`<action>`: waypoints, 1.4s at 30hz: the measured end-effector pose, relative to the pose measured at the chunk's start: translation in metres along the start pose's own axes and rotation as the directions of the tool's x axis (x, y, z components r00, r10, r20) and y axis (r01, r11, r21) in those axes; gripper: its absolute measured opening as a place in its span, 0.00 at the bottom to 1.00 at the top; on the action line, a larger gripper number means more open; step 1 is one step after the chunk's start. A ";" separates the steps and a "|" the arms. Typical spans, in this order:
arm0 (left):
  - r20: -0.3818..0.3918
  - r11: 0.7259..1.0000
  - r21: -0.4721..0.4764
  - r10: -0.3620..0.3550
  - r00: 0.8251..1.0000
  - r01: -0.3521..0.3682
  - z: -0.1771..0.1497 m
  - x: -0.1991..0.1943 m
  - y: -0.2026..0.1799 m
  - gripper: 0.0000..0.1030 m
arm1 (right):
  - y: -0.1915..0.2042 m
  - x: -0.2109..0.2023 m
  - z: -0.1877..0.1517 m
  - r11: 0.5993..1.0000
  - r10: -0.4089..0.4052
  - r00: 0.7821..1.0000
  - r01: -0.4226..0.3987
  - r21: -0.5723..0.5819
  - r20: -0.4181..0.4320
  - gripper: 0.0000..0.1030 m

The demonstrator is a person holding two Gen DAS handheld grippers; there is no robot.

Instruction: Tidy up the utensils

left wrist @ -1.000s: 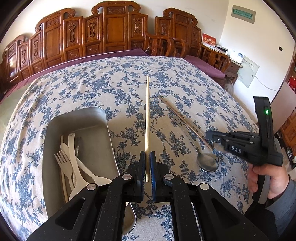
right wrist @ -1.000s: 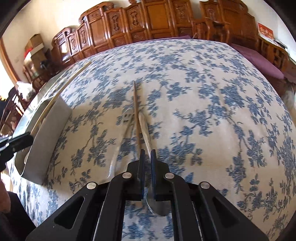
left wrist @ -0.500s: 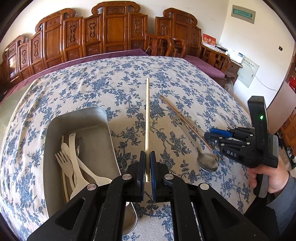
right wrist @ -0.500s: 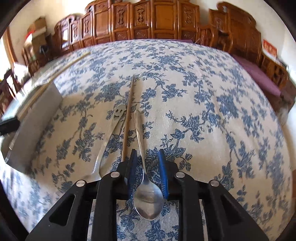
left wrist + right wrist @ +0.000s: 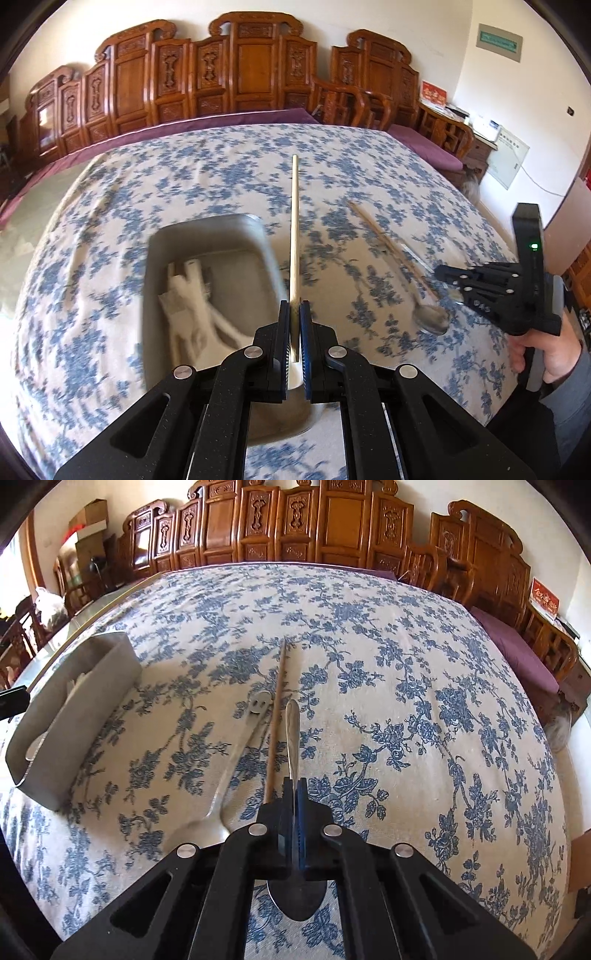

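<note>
Steel tray (image 5: 159, 258) at nine o'clock holds several pale utensils; the left gripper (image 5: 294, 314) pinches one chopstick (image 5: 294, 229) above its rim, seemingly ready to drop. Toward three o'clock, the right gripper (image 5: 294, 790) clamps one spoon (image 5: 292, 723) beside one chopstick (image 5: 275, 720) and one flat utensil (image 5: 255, 716); lifting trayward seems next.

Bright daylight floods both views, and fisheye curve bends the edges into dark corners. The left view smears with motion blur across the tablecloth (image 5: 369, 166) and tray (image 5: 236, 236). The right view is sharp, window glare blowing out far left.
</note>
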State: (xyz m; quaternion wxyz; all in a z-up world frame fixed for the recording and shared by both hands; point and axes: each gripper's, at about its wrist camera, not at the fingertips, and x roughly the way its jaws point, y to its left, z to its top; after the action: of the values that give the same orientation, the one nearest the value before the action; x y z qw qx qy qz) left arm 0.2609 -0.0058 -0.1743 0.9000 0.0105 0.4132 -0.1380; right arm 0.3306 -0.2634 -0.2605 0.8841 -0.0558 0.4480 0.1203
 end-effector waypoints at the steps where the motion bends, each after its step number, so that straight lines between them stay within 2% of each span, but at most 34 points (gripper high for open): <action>1: -0.001 1.000 -0.002 0.009 1.000 -0.009 -0.002 -0.002 0.003 0.04 | 0.002 -0.003 0.000 1.000 0.007 1.000 -0.007 0.000 0.006 0.03; 10: -0.060 0.997 -0.032 0.068 0.996 -0.070 -0.021 -0.004 0.037 0.04 | 0.029 -0.026 0.008 0.998 0.059 0.996 -0.057 -0.034 0.065 0.03; 15: -0.122 0.998 -0.005 0.057 0.991 -0.058 -0.030 0.008 0.037 0.04 | 0.044 -0.035 0.011 0.995 0.090 0.992 -0.085 -0.059 0.085 0.03; 26: -0.173 0.998 0.015 0.059 0.983 -0.057 -0.035 0.018 0.040 0.04 | 0.080 -0.054 0.016 0.984 0.147 0.984 -0.134 -0.119 0.104 0.03; 29: -0.160 0.998 -0.003 0.055 0.986 -0.056 -0.032 0.012 0.048 0.05 | 0.091 -0.058 0.018 0.979 0.167 0.980 -0.152 -0.134 0.105 0.03; 33: -0.112 0.998 -0.028 0.046 0.993 -0.049 -0.025 -0.004 0.055 0.18 | 0.114 -0.061 0.022 0.972 0.190 0.976 -0.172 -0.161 0.104 0.03; 42: -0.057 0.994 -0.088 0.055 0.997 -0.060 -0.016 -0.017 0.075 0.19 | 0.165 -0.054 0.049 0.956 0.266 0.958 -0.248 -0.159 0.102 0.03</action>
State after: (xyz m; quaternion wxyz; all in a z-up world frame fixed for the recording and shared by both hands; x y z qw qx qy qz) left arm 0.2573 0.0722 -0.1792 0.8916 -0.0140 0.4429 -0.0929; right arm 0.2943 -0.1032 -0.1867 0.8804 -0.0532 0.3864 0.2698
